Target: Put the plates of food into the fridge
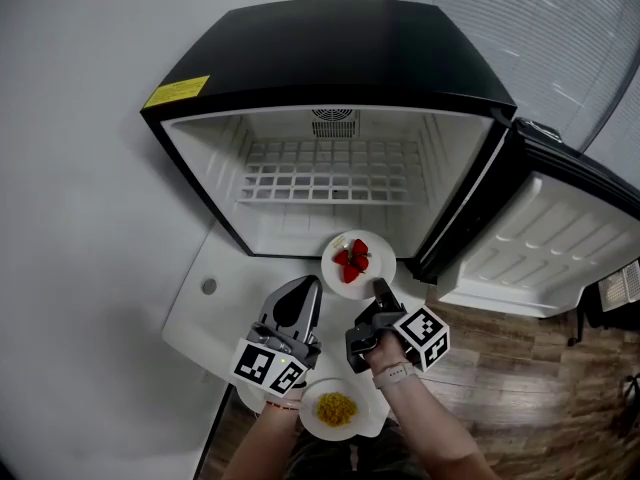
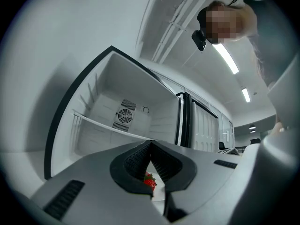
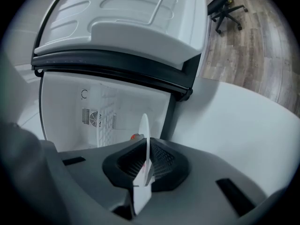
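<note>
The left gripper [image 1: 303,286] has its jaws closed together on nothing, and the plate of yellow food [image 1: 309,409] lies behind them on the worktop [image 1: 190,323]. The right gripper [image 1: 381,290] has its jaws clamped on the near rim of the plate of strawberries [image 1: 345,286], which reaches ahead of them toward the open fridge [image 1: 330,58].

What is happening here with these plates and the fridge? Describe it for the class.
A person with a gripper in each hand is loading a small fridge whose door stands open. The right gripper is clamped on the rim of the plate of strawberries, holding it just in front of the open compartment, not yet inside. The left gripper is shut and empty beside it. A second plate, with yellow food, sits on the white table close to the person.
</note>
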Demonstrator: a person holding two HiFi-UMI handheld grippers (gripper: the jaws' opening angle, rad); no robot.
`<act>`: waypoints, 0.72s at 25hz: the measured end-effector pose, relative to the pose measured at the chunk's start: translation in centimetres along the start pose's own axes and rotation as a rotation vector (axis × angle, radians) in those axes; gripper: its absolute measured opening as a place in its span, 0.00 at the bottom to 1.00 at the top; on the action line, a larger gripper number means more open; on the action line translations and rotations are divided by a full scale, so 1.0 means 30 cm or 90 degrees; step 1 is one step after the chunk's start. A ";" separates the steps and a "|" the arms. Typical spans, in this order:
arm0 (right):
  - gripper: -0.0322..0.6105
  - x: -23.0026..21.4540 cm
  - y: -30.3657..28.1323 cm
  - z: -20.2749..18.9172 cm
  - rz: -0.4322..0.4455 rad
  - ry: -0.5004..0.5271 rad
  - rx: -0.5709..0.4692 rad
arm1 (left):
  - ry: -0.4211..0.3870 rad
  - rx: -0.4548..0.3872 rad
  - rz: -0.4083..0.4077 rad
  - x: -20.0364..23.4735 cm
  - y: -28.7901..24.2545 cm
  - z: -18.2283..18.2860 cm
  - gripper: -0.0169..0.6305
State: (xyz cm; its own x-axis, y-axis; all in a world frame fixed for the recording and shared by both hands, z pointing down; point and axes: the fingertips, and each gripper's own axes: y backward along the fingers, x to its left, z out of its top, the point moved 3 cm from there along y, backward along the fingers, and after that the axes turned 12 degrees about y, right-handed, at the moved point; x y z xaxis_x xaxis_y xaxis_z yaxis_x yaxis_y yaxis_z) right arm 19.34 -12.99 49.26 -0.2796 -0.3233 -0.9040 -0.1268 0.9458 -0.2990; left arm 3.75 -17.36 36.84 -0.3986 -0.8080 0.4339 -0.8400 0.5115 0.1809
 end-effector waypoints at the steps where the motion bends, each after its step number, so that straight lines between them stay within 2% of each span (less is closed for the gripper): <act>1: 0.08 0.000 -0.015 -0.001 -0.005 -0.003 -0.007 | 0.003 0.001 -0.001 0.017 -0.013 -0.004 0.04; 13: 0.08 -0.017 -0.157 0.072 -0.051 -0.031 -0.128 | 0.035 0.025 -0.005 0.141 -0.136 -0.086 0.04; 18: 0.08 -0.004 -0.216 0.105 -0.055 -0.019 -0.167 | 0.053 0.026 -0.002 0.159 -0.153 -0.104 0.04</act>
State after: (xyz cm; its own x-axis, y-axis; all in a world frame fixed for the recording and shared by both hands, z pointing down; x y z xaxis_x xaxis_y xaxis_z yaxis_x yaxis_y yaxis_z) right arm 23.18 -18.98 50.33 -0.2300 -0.3976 -0.8882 -0.3926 0.8731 -0.2892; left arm 6.84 -22.65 40.84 -0.3652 -0.7814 0.5060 -0.8560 0.4955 0.1473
